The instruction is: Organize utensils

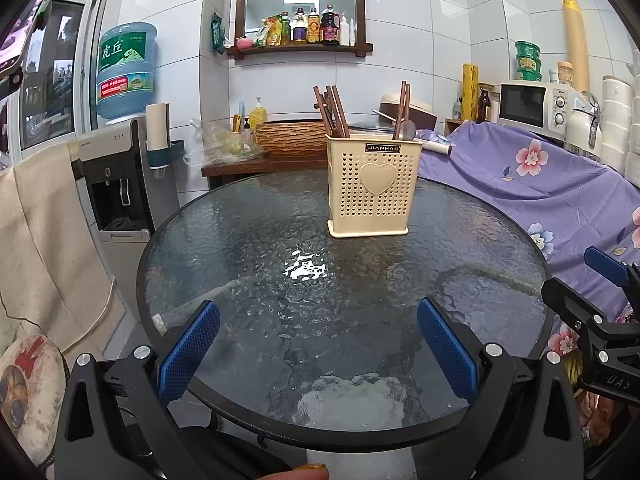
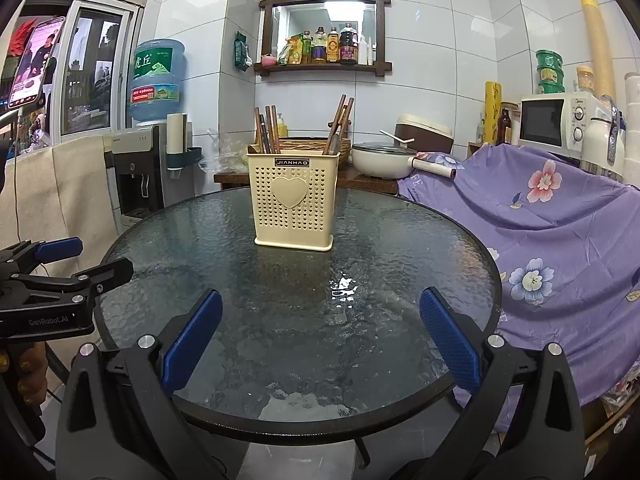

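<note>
A cream perforated utensil holder [image 1: 372, 188] [image 2: 294, 204] with a heart on its front stands upright on the round glass table [image 1: 248, 280] [image 2: 200, 240], toward the far side. Brown chopsticks [image 1: 330, 110] [image 2: 267, 128] stick up from its left compartment. More chopsticks and a spoon [image 1: 402, 118] [image 2: 338, 128] lean in the right compartment. My left gripper [image 1: 318, 344] hovers open over the near table edge, holding nothing. My right gripper [image 2: 320, 336] is likewise open and empty, well short of the holder. Each gripper shows at the edge of the other's view.
A purple floral cloth [image 1: 540, 184] [image 2: 560, 220] drapes furniture to the right. A water dispenser [image 1: 120, 168] stands at the left, by a beige cloth [image 1: 44, 240]. Behind the table a wooden counter holds a woven basket [image 1: 292, 136] and a white pot [image 2: 380, 158]. A microwave [image 2: 560, 120] sits far right.
</note>
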{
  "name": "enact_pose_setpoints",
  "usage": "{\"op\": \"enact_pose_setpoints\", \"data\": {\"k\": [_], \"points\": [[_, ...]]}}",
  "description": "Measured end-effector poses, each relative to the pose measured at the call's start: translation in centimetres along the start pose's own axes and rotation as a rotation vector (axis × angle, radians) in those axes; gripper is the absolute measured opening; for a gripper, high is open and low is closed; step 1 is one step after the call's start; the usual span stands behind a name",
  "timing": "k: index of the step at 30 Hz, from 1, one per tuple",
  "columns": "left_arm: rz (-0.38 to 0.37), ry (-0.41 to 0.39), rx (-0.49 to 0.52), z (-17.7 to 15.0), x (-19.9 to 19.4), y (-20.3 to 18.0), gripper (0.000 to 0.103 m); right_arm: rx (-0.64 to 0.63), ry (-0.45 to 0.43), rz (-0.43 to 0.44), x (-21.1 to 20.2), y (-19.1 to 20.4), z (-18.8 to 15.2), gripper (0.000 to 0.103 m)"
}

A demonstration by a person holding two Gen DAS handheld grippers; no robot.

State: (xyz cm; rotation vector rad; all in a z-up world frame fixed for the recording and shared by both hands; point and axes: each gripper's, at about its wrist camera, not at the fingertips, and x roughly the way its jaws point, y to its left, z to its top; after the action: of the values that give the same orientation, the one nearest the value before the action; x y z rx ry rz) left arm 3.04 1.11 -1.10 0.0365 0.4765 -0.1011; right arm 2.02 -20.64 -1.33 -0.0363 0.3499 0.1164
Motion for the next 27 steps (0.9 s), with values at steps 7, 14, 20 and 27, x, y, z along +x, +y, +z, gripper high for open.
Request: {"op": "enact_pose_setpoints", "data": {"k": [7,14,20,27], "points": [[-0.002,0.003,0.001,-0.04,-0.01,-0.05,0.097,0.0,0.001,0.001,0.1,0.09,-0.14,0.097],[-0.001,0.002,0.0,0.01,-0.01,-0.07,0.097,0.0,0.0,0.0,0.1,0.13,-0.11,0.097],[0.0,0.004,0.004,-0.03,0.0,-0.2,0.097,0.002,0.003,0.0,0.18,0.11,-0.18,0.097],[0.001,0.004,0.006,-0.05,0.01,-0.31,0.097,0.002,0.005,0.0,0.21,0.03,-0.38,0.097]]}}
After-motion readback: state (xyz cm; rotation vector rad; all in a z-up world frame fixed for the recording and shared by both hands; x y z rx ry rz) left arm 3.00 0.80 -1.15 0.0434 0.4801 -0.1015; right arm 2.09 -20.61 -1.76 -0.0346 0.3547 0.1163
